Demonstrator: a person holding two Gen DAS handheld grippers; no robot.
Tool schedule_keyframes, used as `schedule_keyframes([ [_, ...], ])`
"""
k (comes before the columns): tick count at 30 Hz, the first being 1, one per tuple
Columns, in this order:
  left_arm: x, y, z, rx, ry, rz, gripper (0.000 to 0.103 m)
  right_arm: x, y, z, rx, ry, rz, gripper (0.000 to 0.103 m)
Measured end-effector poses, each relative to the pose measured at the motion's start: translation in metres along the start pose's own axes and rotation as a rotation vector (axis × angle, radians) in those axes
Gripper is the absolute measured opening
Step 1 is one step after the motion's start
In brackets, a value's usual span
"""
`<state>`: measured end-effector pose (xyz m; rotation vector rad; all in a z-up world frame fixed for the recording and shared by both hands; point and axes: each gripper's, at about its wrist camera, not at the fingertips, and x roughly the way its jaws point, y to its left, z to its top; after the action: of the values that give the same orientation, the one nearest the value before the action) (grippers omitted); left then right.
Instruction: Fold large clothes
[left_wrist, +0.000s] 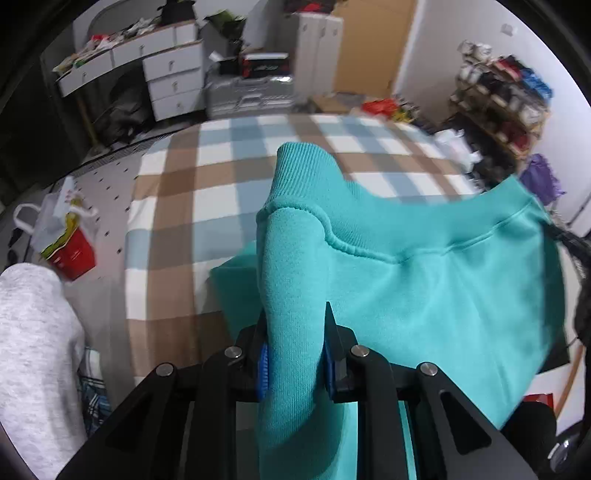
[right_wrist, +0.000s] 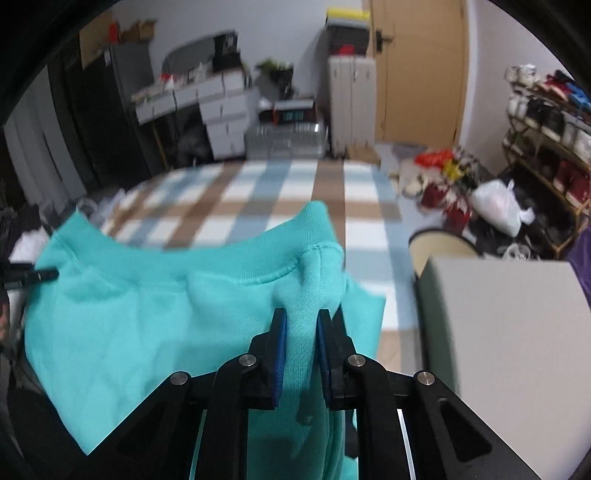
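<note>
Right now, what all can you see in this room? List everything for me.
Sweatshirt: one, teal, held up over the bed, ribbed band at the top.
Bed cover: one, checked in white, tan and pale blue, spread under the garment.
Drawer unit: one, white, against the far wall, clutter on top.
Door: one, tan wood, far wall.
Shoe rack: one, gold frame, full of shoes, right side.
Plastic bag: one, white, on the floor by the rack.
Red bag: one, on the floor left of the bed.
Left gripper: black, blue pads, shut on the sweatshirt.
Right gripper: black, blue pads, shut on the sweatshirt.
</note>
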<state>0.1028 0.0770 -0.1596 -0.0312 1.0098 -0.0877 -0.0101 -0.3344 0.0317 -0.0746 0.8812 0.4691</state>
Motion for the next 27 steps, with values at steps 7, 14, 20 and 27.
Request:
schedule_keyframes([
  [7, 0.049, 0.046, -0.027, -0.132, 0.076, -0.084, 0.019, 0.076, -0.015, -0.010, 0.049, 0.157, -0.087, 0.015],
  [14, 0.003, 0.057, -0.021, -0.149, 0.069, -0.035, 0.031, 0.084, -0.010, -0.015, -0.026, 0.215, -0.137, 0.021],
  [20, -0.047, 0.018, -0.012, -0.100, -0.122, 0.011, 0.071, 0.001, -0.008, 0.015, 0.058, -0.037, -0.142, 0.071],
  [27, 0.039, -0.034, -0.023, -0.070, 0.053, -0.054, 0.072, 0.038, 0.071, 0.047, 0.016, 0.031, -0.034, 0.067],
])
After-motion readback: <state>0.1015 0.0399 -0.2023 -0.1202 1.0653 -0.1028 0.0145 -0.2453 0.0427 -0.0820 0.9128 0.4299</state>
